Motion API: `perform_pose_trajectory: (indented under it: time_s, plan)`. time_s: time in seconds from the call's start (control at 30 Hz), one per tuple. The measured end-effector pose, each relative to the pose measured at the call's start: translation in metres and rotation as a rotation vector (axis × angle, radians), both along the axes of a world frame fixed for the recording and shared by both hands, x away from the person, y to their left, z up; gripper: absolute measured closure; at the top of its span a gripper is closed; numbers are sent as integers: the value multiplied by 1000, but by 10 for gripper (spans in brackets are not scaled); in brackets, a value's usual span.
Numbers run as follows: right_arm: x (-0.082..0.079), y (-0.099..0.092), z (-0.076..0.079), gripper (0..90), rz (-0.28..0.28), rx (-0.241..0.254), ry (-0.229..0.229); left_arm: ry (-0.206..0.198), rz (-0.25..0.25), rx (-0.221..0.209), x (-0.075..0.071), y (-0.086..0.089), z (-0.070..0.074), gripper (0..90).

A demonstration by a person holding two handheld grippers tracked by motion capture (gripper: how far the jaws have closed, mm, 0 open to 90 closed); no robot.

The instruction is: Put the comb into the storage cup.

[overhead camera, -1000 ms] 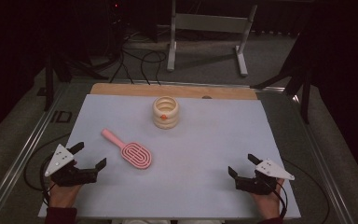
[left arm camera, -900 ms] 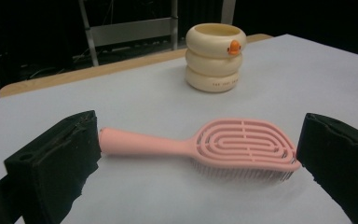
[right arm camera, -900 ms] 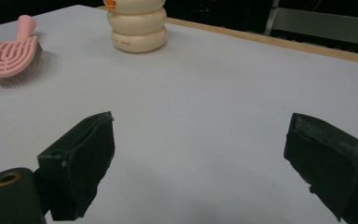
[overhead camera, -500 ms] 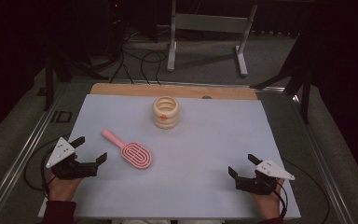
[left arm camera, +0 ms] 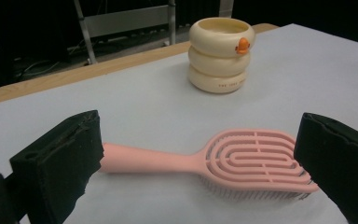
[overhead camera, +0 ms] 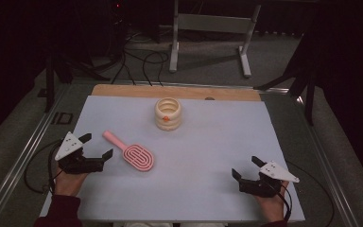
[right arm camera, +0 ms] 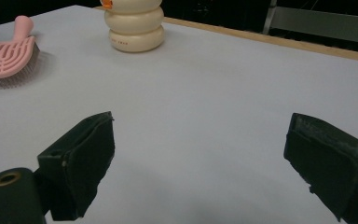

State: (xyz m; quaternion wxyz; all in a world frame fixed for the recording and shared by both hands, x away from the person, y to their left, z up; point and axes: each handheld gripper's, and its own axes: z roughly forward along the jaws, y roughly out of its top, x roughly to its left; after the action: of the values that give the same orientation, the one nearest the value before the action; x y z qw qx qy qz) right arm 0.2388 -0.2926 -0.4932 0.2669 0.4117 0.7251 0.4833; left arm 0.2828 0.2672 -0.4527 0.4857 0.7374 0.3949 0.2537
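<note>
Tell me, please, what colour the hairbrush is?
The hairbrush is pink; the left gripper view shows it best.

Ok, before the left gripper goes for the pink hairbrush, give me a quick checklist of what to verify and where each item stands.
1. Left gripper open: ok, jaws stand wide apart.
2. Aim: ok, in the left gripper view the pink hairbrush lies between the jaws, just ahead.
3. Contact: not yet, neither jaw touches the brush.
4. Brush lies flat, bristles down on the white table cover: ok.
5. Cream ringed cup apart from the brush: ok, it stands well behind.
6. Right gripper out of the way: ok, open, at the near right of the table.
</note>
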Motion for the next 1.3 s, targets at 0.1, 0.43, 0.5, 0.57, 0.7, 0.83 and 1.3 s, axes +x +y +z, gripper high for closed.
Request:
perform_pose_trajectory:
  time_s: [0.1,0.43,0.5,0.57,0.7,0.83,1.3]
  plan:
    - [0,0,0,87,-2,-2,0,15,-1,-1,5,0,1,20]
    - [0,0,-1,87,-2,-4,3,43,13,18,19,-1,3,33]
    - [0,0,-1,87,-2,-5,4,46,14,23,21,-1,3,34]
    - [1,1,-1,87,-2,-6,5,47,17,24,25,-1,5,37]
    - [1,0,-1,87,-2,-5,4,47,23,27,28,0,7,37]
    - [1,1,-1,87,-1,-4,7,38,29,26,30,-1,7,36]
    - [1,4,-3,87,10,-7,13,84,26,21,47,-7,6,44]
